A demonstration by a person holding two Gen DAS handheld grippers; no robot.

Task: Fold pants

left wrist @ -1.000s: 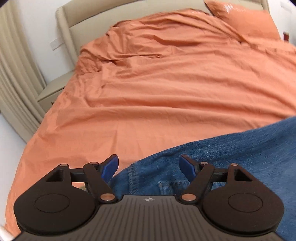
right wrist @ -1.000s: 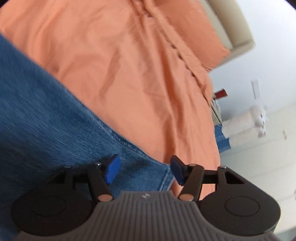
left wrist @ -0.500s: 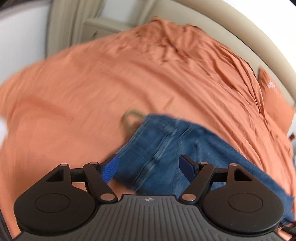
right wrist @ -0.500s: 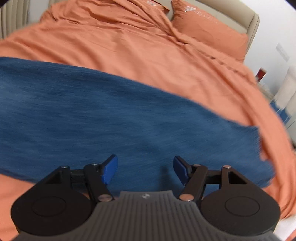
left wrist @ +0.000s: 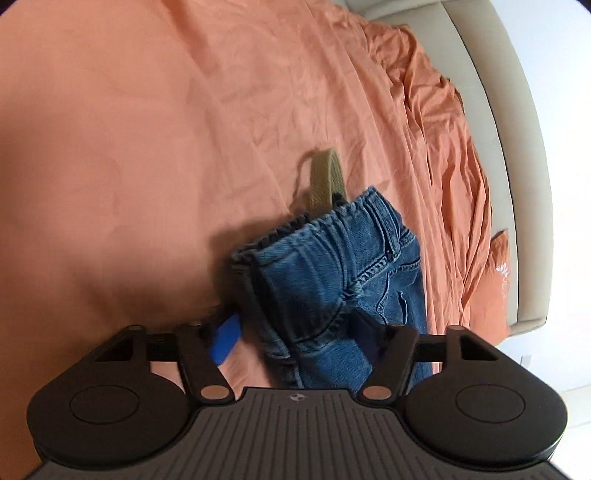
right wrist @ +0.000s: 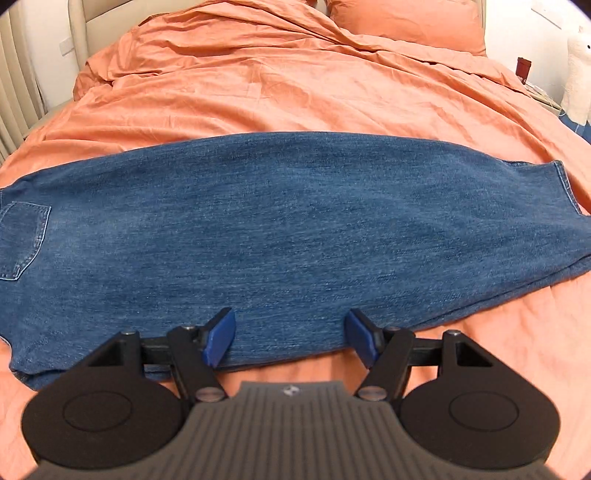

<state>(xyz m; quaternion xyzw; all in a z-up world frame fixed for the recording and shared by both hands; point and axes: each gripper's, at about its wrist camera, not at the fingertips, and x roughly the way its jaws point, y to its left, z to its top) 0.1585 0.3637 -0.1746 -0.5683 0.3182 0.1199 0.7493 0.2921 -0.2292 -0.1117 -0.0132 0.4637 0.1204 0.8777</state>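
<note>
Two hand-held grippers, both tilted down at the bed. Left gripper [left wrist: 295, 332]: jaws have just been closing, waist end of the jeans [left wrist: 332, 273] between them; the far pad meets denim, the near blue pad stands just clear, so no firm grip seen. Right gripper [right wrist: 290, 338]: jaws have been spreading, wide apart above the near edge of the jeans' leg, not pinching. One pair of jeans, lying flat across the orange duvet [right wrist: 295, 85]. One khaki belt end [left wrist: 327, 177] sticking out at the waistband. One pillow [right wrist: 406, 18].
</note>
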